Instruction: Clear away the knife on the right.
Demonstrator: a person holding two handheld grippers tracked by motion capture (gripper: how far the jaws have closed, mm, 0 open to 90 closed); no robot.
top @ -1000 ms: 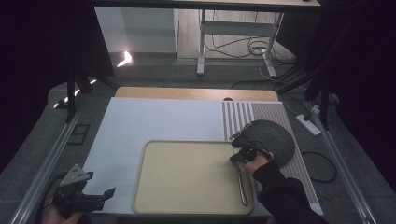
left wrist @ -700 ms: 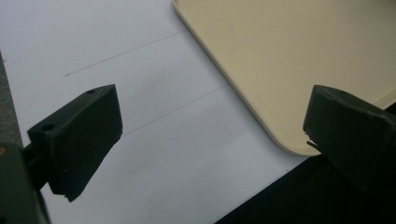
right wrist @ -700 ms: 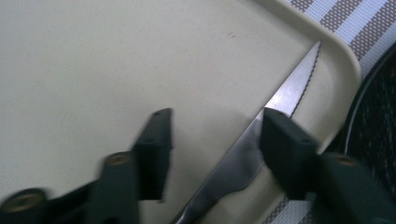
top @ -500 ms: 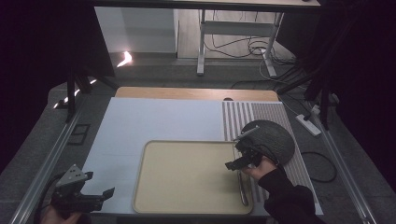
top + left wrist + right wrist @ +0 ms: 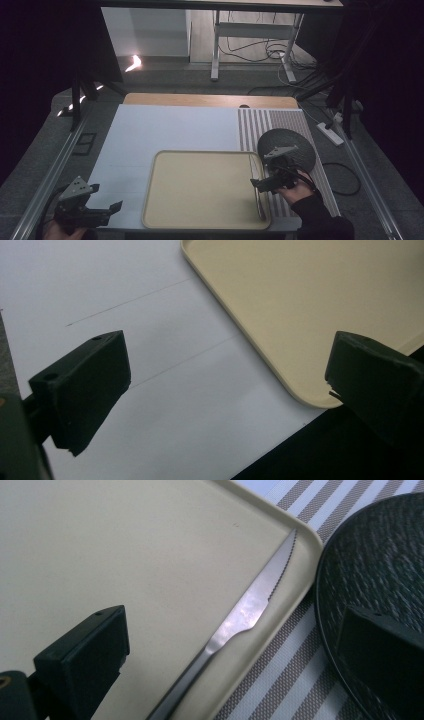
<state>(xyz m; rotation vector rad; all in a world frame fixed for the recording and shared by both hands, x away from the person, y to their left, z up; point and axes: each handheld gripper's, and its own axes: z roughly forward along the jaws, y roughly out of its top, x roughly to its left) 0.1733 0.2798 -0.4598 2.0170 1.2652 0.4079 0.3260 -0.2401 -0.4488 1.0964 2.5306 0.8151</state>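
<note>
Knife [image 5: 250, 612] lay along the right inner wall of the beige tray [image 5: 200, 190], blade pointing away from the person, serrated edge toward the rim.

Going from the left: the left gripper [image 5: 102, 210] hung over the white mat [image 5: 170, 130] just off the tray's near left corner, its jaws spread wide with nothing between them. The tray held the knife and nothing else; its floor was otherwise bare. The right gripper [image 5: 267, 172] stood above the tray's right edge, its jaws having just been opening, now wide apart and empty, with the knife lying free beneath them. Beside the tray, on the striped placemat [image 5: 280, 125], sat the dark plate [image 5: 295, 142], apparently empty as well.

The release looked complete, so I judged the best course was to lift the right gripper straight clear, keeping its jaws from brushing the handle or nudging the plate's rim.
</note>
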